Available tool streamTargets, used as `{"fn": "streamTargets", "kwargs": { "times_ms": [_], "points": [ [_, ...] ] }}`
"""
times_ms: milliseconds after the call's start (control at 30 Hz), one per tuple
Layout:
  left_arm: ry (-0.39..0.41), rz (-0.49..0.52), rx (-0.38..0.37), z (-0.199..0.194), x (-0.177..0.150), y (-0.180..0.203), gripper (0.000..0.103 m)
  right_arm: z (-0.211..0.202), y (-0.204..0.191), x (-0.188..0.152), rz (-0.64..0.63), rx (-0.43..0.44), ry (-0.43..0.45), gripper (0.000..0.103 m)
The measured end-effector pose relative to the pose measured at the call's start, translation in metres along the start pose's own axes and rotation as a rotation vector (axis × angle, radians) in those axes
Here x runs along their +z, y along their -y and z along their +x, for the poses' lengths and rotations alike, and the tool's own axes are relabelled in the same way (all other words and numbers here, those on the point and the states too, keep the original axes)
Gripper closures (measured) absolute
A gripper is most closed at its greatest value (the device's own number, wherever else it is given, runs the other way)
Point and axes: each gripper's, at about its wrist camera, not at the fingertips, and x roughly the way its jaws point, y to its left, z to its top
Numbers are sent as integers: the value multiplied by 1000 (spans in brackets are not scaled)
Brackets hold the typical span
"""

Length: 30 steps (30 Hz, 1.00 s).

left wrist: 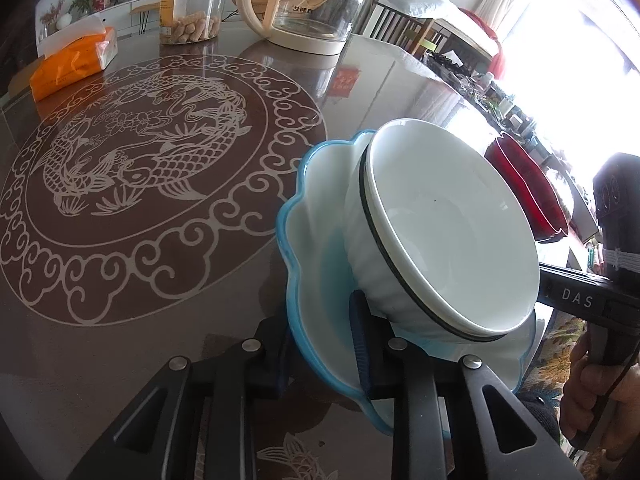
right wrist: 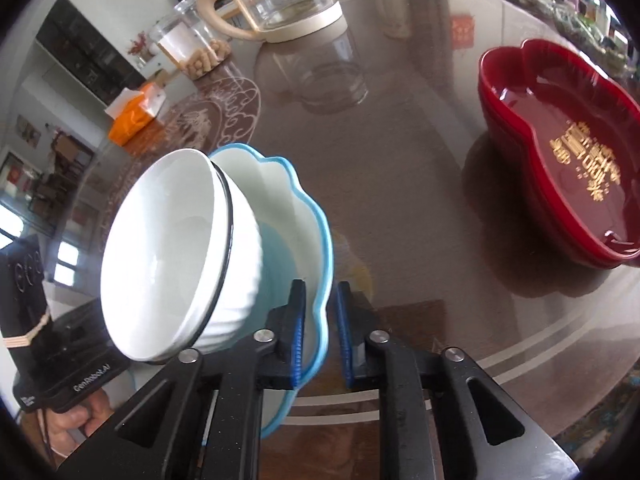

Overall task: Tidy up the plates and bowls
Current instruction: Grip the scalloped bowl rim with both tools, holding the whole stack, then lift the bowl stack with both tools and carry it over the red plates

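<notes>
Glossy brown tabletop (left wrist: 168, 288), printed with a pale twin-fish medallion (left wrist: 132, 152), carries every item shown. You hold the blue-rimmed scalloped plate (left wrist: 316, 248) just beside the medallion's near edge, tilted steeply, with two nested white bowls (left wrist: 452, 232) resting in it; a dark band rings the rim of the outer bowl. Your left gripper (left wrist: 324, 356) is clenched on the plate's rim: one blue pad (left wrist: 360, 344) presses the inner face and the other finger sits behind the plate. Your right gripper (right wrist: 320, 332) straddles the opposite rim with its blue pads (right wrist: 298, 344) on either side; a narrow gap shows beside the outer pad, so you cannot tell whether this grasp is firm. Beyond the medallion stand a glass kettle (left wrist: 312, 4) with a cream handle and base, and a clear jar (left wrist: 192, 4) with tan snacks at its bottom. An orange tissue pack (left wrist: 72, 60) lies at the medallion's far left. A red lobed tray (right wrist: 568, 152) with gold lettering sits well apart from the medallion, to your right.
</notes>
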Motion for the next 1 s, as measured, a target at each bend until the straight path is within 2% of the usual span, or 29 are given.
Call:
{"fn": "streamTargets", "kwargs": {
  "times_ms": [33, 167, 300, 567, 833, 1000],
  "points": [
    [-1, -16, 0, 0, 1, -1, 79, 0, -4, -1, -13, -21, 1, 89],
    [-1, -35, 0, 0, 1, -5, 80, -4, 5, -7, 78, 52, -8, 89],
    [-7, -49, -6, 0, 3, -4, 80, -7, 6, -10, 116, 61, -5, 89],
    [14, -27, -8, -5, 15, 5, 80, -15, 9, -4, 130, 72, 28, 89],
    [36, 11, -29, -15, 39, 30, 80, -45, 16, 6, 149, 80, 103, 88],
    [60, 64, -38, -22, 63, 62, 80, -72, 29, 16, 159, 70, 145, 88]
  ]
}}
